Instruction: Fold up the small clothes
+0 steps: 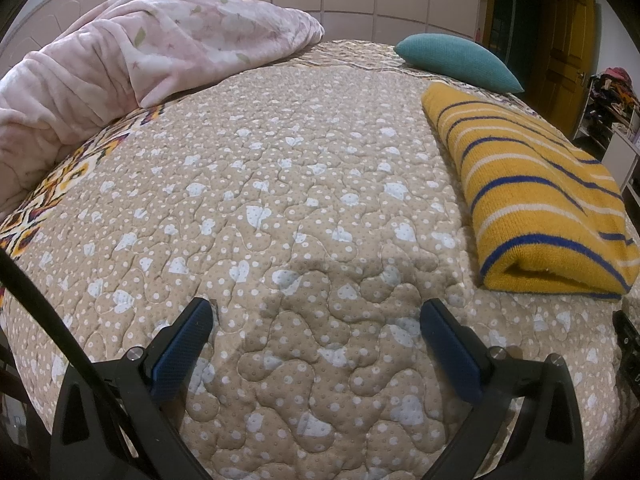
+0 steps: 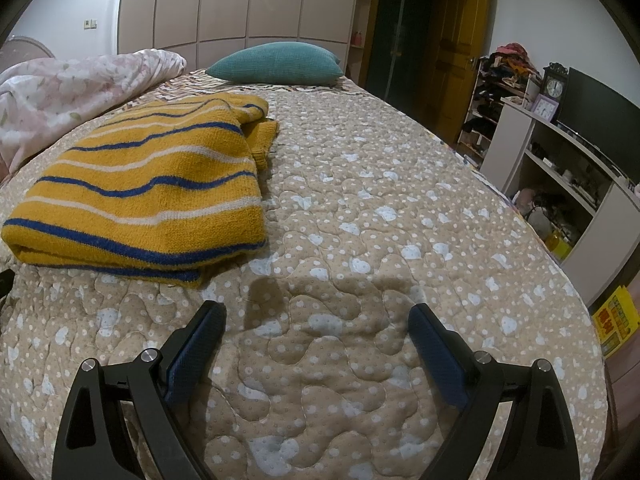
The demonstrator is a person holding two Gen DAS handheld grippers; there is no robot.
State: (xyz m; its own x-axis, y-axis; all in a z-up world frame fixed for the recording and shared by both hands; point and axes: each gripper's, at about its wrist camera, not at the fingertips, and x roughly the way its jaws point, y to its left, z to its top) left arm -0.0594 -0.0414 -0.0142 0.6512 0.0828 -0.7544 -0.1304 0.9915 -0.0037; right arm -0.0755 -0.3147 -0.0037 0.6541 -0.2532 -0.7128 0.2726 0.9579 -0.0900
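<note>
Left claw [image 1: 316, 312]: released, fingers spread wide, nothing between them; hovers over bare quilt near the front edge of the bed.
Right claw [image 2: 316, 316]: released likewise, fingers wide apart and empty, over bare quilt.
Sweater [image 2: 144, 188]: yellow knit with blue and white stripes, folded into a thick rectangle, lying flat on the quilt. In the right wrist view it sits ahead and to the left of the right claw, apart from it; in the left wrist view the same sweater [image 1: 536, 192] sits ahead and to the right of the left claw. So it lies between the two claws, touching neither.
Sweater detail: a ribbed part sticks out at the far right corner, possibly a cuff or hem; too small to tell which.
Quilt [image 2: 380, 208]: tan, white dots and pale blue hearts, covers the bed.
Pillow [image 2: 276, 62]: teal, at the far end of the bed, well beyond the sweater.
Blanket [image 1: 120, 64]: pink floral, bunched along the far left side.
Shelves [image 2: 560, 168]: white, cluttered, beside the bed on the right.
</note>
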